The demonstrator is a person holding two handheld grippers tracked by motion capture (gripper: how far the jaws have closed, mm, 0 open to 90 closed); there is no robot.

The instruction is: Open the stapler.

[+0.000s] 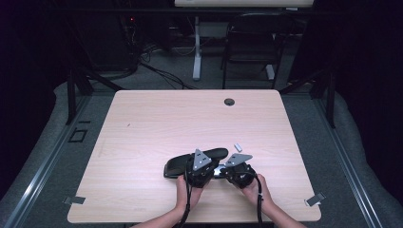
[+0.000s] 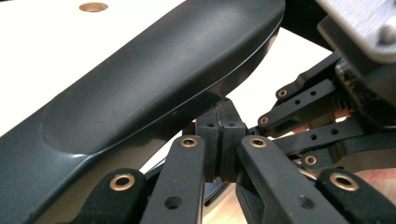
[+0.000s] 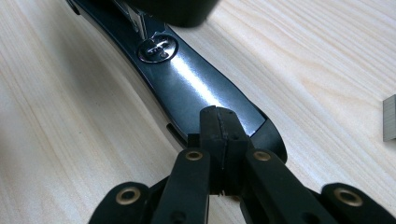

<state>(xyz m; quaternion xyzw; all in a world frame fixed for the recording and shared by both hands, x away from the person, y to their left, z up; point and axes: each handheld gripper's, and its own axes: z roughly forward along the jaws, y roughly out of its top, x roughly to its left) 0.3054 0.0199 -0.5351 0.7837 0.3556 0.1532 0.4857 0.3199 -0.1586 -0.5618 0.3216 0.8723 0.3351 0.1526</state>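
Observation:
A black stapler point(image 1: 183, 164) lies swung open on the wooden table point(image 1: 142, 123), near its front edge. My left gripper point(image 1: 205, 167) is shut, and in the left gripper view its tips point(image 2: 222, 126) sit just under the stapler's raised top arm point(image 2: 154, 84). My right gripper point(image 1: 227, 172) is shut too. In the right gripper view its closed tips point(image 3: 219, 128) rest at the near end of the stapler's glossy base point(image 3: 201, 93), whose round metal anvil point(image 3: 158, 48) lies farther along. Neither gripper clamps anything between its pads.
A small strip of staples point(image 1: 238, 147) lies on the table just right of the stapler, seen also as a grey strip of staples point(image 3: 389, 116). A round cable hole point(image 1: 229, 101) sits near the table's far edge. A chair point(image 1: 252, 42) stands beyond the table.

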